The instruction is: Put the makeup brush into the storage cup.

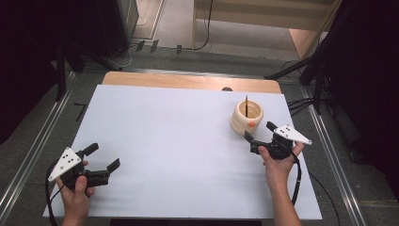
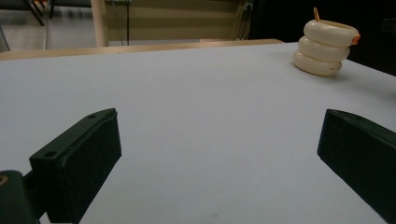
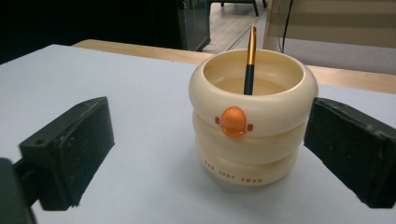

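Note:
A cream cup (image 1: 247, 117) made of stacked rings, with an orange button on its side, stands on the white table top at the right. A thin dark and orange pen (image 1: 246, 104) stands upright in it. My right gripper (image 1: 259, 131) sits just on the near side of the cup, open, and its pads do not touch it. The right gripper view has the cup (image 3: 252, 116) and pen (image 3: 250, 60) close ahead between the spread jaws of that gripper (image 3: 205, 154). My left gripper (image 1: 103, 157) rests at the near left, open and with nothing in it (image 2: 219, 140). From there the cup (image 2: 325, 49) is far off.
The white table top (image 1: 179, 141) lies on a wooden table whose far edge (image 1: 188, 80) is bare wood. Black stands and cables surround the table on the floor. A cable trails from each gripper toward the near edge.

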`<state>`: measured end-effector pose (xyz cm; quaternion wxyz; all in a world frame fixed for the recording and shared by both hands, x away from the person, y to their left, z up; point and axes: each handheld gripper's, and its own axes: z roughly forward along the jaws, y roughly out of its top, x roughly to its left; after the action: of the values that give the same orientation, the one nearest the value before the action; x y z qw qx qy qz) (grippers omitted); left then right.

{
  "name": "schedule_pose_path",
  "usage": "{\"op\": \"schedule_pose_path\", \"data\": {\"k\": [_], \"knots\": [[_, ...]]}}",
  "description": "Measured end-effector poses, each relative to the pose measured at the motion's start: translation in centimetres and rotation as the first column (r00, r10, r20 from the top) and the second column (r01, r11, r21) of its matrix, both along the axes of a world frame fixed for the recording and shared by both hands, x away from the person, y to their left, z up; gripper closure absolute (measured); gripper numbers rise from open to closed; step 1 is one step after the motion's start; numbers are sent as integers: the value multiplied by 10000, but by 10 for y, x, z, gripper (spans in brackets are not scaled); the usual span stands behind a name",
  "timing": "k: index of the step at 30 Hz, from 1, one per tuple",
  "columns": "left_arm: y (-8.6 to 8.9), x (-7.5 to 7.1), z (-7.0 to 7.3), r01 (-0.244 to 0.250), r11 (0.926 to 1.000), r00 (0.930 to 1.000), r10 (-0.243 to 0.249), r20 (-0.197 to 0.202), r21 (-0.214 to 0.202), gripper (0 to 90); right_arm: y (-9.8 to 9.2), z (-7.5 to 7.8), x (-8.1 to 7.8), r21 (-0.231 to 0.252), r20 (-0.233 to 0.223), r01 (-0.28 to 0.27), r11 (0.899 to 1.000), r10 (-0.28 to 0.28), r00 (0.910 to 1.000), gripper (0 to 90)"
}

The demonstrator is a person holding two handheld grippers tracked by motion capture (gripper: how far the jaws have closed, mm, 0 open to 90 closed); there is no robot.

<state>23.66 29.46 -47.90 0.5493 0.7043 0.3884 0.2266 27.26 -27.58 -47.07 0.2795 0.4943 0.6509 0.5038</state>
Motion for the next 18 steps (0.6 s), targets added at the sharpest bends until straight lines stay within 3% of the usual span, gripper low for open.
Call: {"op": "schedule_pose_path", "data": {"k": [18], "knots": [[-2,-1,0,50,10000,10000,-50,-23,-16,5,-11,-20,-28,27,-238,27,10000,-26,9997,0]]}}
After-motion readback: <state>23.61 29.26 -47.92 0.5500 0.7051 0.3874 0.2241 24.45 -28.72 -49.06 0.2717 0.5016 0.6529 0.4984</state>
